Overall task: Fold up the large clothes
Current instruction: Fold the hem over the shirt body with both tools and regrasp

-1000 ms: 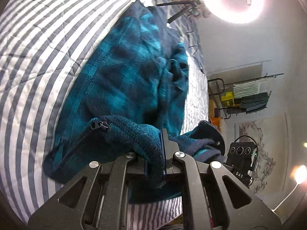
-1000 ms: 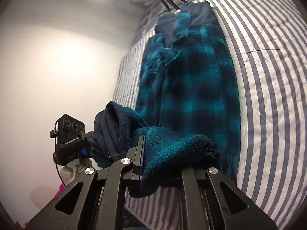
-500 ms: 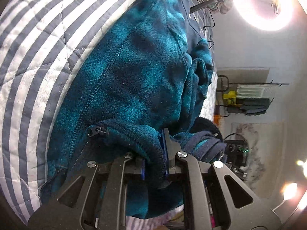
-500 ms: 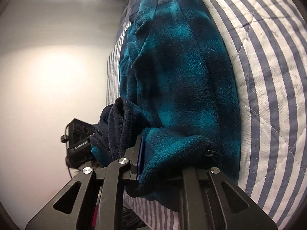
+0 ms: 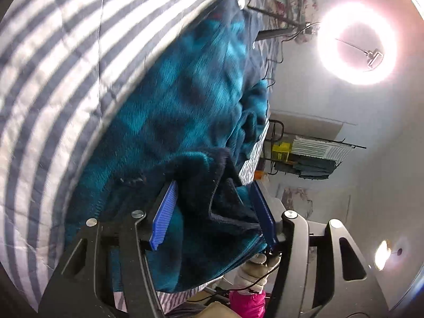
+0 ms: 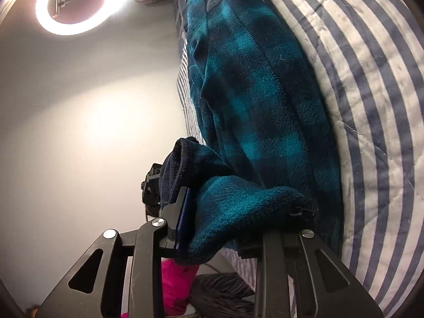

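A teal and navy plaid fleece jacket [image 5: 185,100] lies along a striped bed and also shows in the right wrist view [image 6: 254,84]. My left gripper [image 5: 214,206] is open, its blue pads spread wide, with the jacket's folded hem lying loose between them. My right gripper [image 6: 238,220] still has the jacket's hem bunched between its fingers, with the zipper pull [image 6: 299,212] at the right finger. The right finger's pad is hidden by fleece.
The striped blue and white quilt [image 5: 53,79] covers the bed [image 6: 371,106]. A bright ring light [image 5: 357,42] on a stand is at the far end [image 6: 79,2]. A clothes rack [image 5: 315,156] stands by the wall. Pink fabric [image 6: 175,286] is below the grippers.
My left gripper has opened and let go of the hem. Both grippers have moved forward over the jacket, carrying the hem toward the collar end.
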`<state>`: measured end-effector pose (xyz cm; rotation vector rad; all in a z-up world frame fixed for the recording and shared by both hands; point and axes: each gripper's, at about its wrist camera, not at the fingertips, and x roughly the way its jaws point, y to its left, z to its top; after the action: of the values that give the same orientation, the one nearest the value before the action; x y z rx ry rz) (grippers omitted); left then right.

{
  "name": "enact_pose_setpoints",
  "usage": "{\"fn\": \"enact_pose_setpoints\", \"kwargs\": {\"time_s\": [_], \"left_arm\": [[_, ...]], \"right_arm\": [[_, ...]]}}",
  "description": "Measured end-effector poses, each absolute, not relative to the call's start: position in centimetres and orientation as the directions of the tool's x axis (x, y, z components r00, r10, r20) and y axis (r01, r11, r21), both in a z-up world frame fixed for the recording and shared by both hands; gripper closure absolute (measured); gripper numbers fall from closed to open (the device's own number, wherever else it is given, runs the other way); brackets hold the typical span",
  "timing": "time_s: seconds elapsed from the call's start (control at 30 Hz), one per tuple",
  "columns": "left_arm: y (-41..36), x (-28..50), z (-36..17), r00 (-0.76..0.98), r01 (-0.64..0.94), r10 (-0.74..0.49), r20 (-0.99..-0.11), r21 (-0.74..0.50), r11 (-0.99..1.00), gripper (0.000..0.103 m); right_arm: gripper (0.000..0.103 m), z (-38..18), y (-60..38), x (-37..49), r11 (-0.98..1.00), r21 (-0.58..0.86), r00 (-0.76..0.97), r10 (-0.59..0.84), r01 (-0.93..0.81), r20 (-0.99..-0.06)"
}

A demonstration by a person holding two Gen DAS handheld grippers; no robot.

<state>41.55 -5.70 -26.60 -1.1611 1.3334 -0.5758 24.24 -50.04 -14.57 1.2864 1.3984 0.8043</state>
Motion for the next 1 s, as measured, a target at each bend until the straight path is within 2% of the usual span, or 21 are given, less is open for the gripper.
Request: {"fn": "enact_pose_setpoints", "kwargs": {"time_s": [0.1, 0.23, 0.47, 0.53, 0.57, 0.6, 0.67, 0.73, 0.83, 0.9, 1.0], "left_arm": [[-4.8, 41.5, -25.3, 0.258, -0.23, -0.843, -0.472, -0.878, 0.421, 0.045], [-4.6, 41.4, -23.7, 0.282, -0.102, -0.747, -0.602, -0.793, 0.601, 0.045], [-7.2, 40.5, -26.0, 0.236, 0.0, -0.684, -0.69, -0.704, 0.71, 0.045], [-7.7, 40.4, -26.7, 0.228, 0.0, -0.664, -0.713, -0.681, 0.732, 0.045], [-7.9, 40.5, -26.9, 0.228, 0.001, -0.655, -0.72, -0.673, 0.74, 0.045], [-7.9, 40.5, -26.9, 0.227, 0.002, -0.655, -0.721, -0.672, 0.74, 0.045], [-7.8, 40.4, -26.7, 0.227, 0.014, -0.658, -0.718, -0.673, 0.739, 0.045], [-7.6, 40.3, -26.0, 0.241, 0.038, -0.66, -0.711, -0.673, 0.739, 0.045], [-6.8, 39.9, -24.8, 0.258, 0.074, -0.674, -0.692, -0.681, 0.728, 0.045], [-6.7, 39.4, -24.2, 0.258, 0.116, -0.681, -0.685, -0.678, 0.726, 0.045], [-7.5, 38.5, -23.8, 0.26, 0.179, -0.678, -0.688, -0.655, 0.734, 0.045]], "right_arm": [[0.077, -14.9, -51.1, 24.1, 0.182, 0.935, 0.1, 0.97, 0.305, -0.222], [0.074, -15.0, -50.6, 23.9, 0.181, 0.934, 0.096, 0.971, 0.306, -0.22], [0.066, -15.3, -50.9, 23.2, 0.095, 0.919, 0.151, 0.975, 0.382, -0.164], [0.043, -15.3, -51.5, 22.6, 0.012, 0.913, 0.209, 0.972, 0.408, -0.106], [0.021, -14.8, -51.7, 22.4, -0.014, 0.917, 0.234, 0.968, 0.399, -0.087], [0.018, -14.0, -52.5, 22.1, -0.012, 0.924, 0.254, 0.963, 0.381, -0.092], [0.018, -12.5, -53.6, 21.7, 0.002, 0.938, 0.24, 0.966, 0.347, -0.091], [0.018, -11.2, -54.2, 21.5, 0.085, 0.949, 0.225, 0.961, 0.304, -0.158], [0.018, -9.0, -55.3, 20.9, 0.418, 0.897, 0.225, 0.869, 0.145, -0.441], [0.018, -8.3, -56.0, 20.3, 0.624, 0.78, 0.281, 0.743, 0.037, -0.608], [0.024, -9.2, -56.1, 20.4, 0.71, 0.704, 0.299, 0.674, -0.008, -0.676]]}}
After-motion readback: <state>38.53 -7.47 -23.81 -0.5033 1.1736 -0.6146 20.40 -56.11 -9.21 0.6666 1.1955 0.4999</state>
